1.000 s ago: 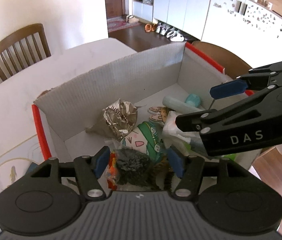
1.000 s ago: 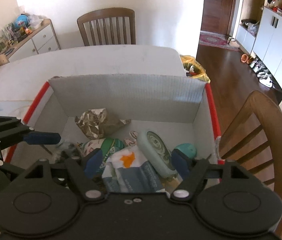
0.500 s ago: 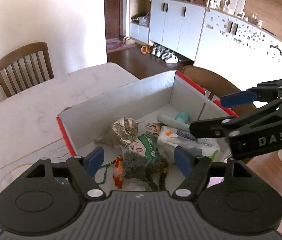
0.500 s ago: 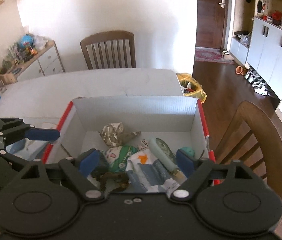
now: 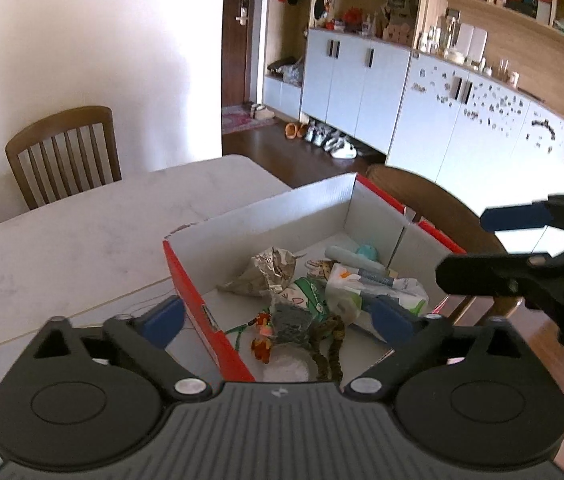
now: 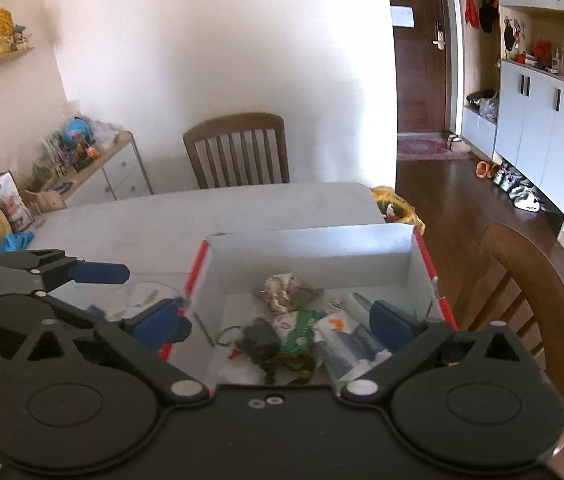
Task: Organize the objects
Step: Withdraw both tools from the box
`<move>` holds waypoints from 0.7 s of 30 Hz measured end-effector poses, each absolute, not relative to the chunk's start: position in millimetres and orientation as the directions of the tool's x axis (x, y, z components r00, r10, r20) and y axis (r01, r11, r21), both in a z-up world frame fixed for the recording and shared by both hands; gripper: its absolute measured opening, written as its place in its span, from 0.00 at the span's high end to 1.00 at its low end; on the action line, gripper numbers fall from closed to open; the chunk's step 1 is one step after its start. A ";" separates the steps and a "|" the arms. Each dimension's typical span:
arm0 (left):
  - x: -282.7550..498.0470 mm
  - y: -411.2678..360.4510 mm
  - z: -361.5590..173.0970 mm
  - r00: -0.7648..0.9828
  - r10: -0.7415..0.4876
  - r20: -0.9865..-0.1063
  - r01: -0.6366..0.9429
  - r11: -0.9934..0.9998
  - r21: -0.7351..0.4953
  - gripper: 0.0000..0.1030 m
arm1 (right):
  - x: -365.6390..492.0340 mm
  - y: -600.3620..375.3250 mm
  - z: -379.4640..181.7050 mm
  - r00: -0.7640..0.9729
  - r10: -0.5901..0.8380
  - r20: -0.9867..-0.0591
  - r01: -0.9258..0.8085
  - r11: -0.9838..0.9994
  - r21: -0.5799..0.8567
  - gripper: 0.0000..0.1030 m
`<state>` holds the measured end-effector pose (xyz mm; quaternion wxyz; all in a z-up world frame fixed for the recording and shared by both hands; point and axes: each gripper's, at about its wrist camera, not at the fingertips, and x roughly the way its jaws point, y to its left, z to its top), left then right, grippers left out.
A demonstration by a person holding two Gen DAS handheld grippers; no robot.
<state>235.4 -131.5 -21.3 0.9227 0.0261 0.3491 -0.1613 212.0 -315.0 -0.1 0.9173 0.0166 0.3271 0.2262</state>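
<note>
A white cardboard box with red edges [image 5: 282, 208] [image 6: 309, 246] sits at the table's corner. In it lie a crumpled foil wrapper [image 5: 274, 266] [image 6: 285, 290], a green-and-white packet [image 5: 307, 294], a tissue pack [image 5: 377, 284] [image 6: 345, 340], a pale green tube [image 5: 351, 256], a dark lump [image 5: 291, 320] [image 6: 260, 336] and a brown cord [image 5: 327, 344]. My left gripper [image 5: 278, 318] is open and empty, high above the box's near left corner. My right gripper [image 6: 278, 322] is open and empty above the box; it shows at the right of the left wrist view [image 5: 521, 248].
The white table [image 5: 82, 232] stretches left and back from the box. One wooden chair [image 5: 62, 148] stands at its far side, another [image 6: 521, 292] right beside the box. A yellow bag [image 6: 397, 206] lies on the floor past the table. A sideboard with toys [image 6: 94, 164] stands at the left wall.
Both grippers have risen and pulled back from the box, so it looks smaller and lower. Both stay open and empty. The objects in the box have not moved.
</note>
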 end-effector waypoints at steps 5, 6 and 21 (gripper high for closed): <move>225.3 -122.6 -15.5 0.713 -0.287 -0.640 0.316 0.946 -0.071 0.00 | 194.5 -313.1 3.7 0.706 0.432 -0.561 -0.382 0.900 0.212 0.01; 222.8 -121.1 -14.3 0.714 -0.290 -0.638 0.320 0.945 -0.071 0.00 | 189.9 -312.0 3.7 0.711 0.429 -0.557 -0.376 0.902 0.214 0.01; 177.2 -105.4 2.9 0.754 -0.294 -0.588 0.326 0.944 -0.055 0.00 | 144.9 -309.0 4.2 0.776 0.383 -0.501 -0.296 0.923 0.247 0.01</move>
